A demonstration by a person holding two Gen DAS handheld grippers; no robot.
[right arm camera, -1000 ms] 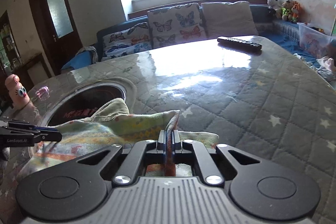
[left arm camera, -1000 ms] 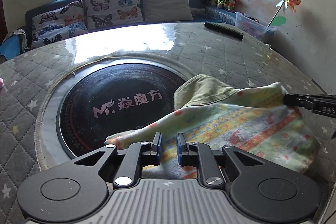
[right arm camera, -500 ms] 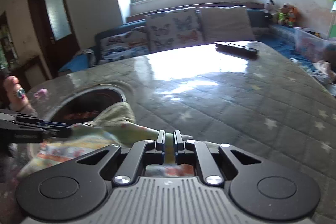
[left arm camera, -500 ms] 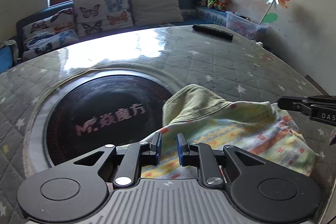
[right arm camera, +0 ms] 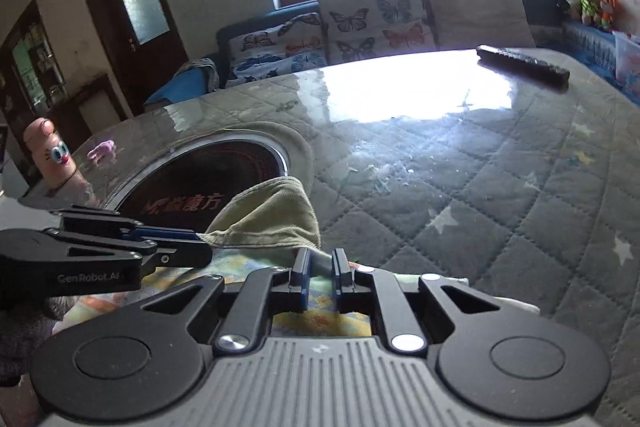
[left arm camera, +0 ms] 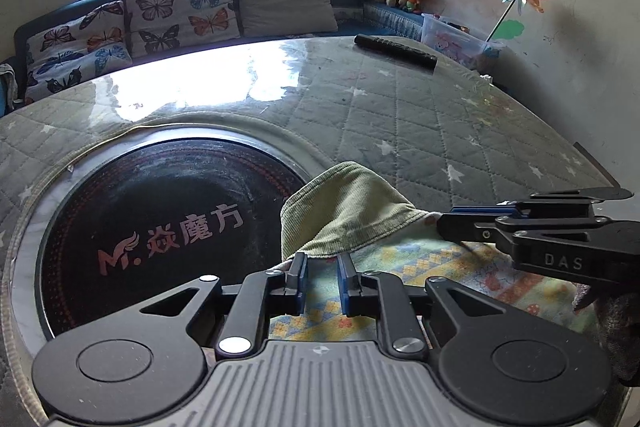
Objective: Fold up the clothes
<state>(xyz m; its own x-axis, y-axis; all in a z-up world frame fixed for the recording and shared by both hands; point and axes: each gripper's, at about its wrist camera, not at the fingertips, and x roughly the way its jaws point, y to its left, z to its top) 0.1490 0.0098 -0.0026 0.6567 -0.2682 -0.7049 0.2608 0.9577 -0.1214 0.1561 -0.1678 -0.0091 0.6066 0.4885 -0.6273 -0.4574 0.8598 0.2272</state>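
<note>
A small patterned garment [left arm camera: 460, 267] with a plain green ribbed part [left arm camera: 352, 211] lies folded on the quilted table near its front edge; it also shows in the right wrist view [right arm camera: 272, 219]. My left gripper [left arm camera: 323, 265] hovers over its near left part, jaws slightly apart with nothing between them. My right gripper [right arm camera: 320, 261] is just over the garment's right part, jaws slightly apart, holding no cloth. Each gripper shows side-on in the other's view, the right [left arm camera: 520, 227] and the left [right arm camera: 120, 247], close together over the garment.
A round black hotplate [left arm camera: 160, 227] with a printed logo is set into the table left of the garment. A black remote [left arm camera: 394, 50] lies at the far edge. A pink toy figure [right arm camera: 50, 155] stands at the table's left. A sofa with cushions [left arm camera: 180, 7] is behind.
My right gripper has let go of the cloth fold it was pinching and its jaws have opened a little. Both grippers have come closer together, and the garment lies more bunched and folded.
</note>
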